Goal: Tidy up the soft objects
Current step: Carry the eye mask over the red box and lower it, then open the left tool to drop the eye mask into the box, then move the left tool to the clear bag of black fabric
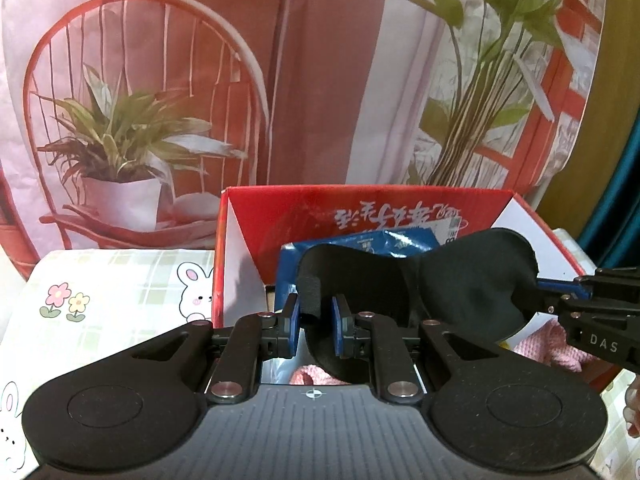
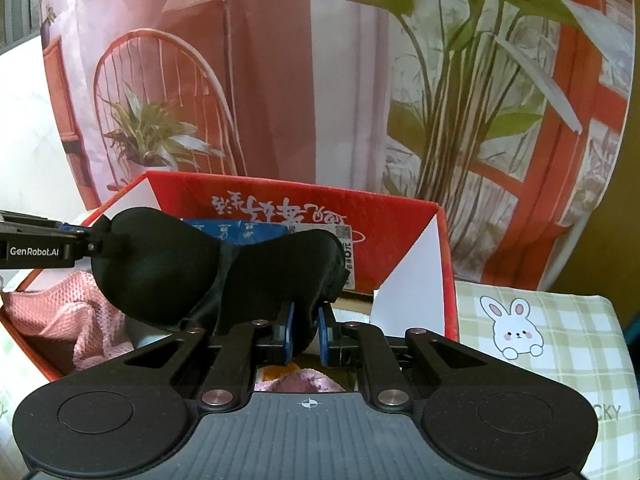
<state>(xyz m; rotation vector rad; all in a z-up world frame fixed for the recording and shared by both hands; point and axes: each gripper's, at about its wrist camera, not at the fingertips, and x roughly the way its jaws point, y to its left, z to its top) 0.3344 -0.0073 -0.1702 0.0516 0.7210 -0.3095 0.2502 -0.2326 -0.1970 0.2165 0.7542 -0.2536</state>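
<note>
A black padded eye mask (image 1: pixel 452 280) hangs stretched between both grippers, just above the open red cardboard box (image 1: pixel 360 200). My left gripper (image 1: pixel 316 320) is shut on the mask's left end and strap. My right gripper (image 2: pixel 306 320) is shut on the mask's (image 2: pixel 168 272) other end; in the left wrist view it (image 1: pixel 554 300) reaches in from the right edge. Below the mask, inside the box (image 2: pixel 444 264), lie a pink knitted cloth (image 2: pixel 68 312) and a blue packet (image 1: pixel 360 246).
A checked tablecloth with rabbit and flower prints (image 1: pixel 120 280) covers the surface around the box. Behind the box hangs a printed backdrop (image 1: pixel 280 80) with a red chair and plants. A dark teal curtain (image 1: pixel 624 200) shows at the far right.
</note>
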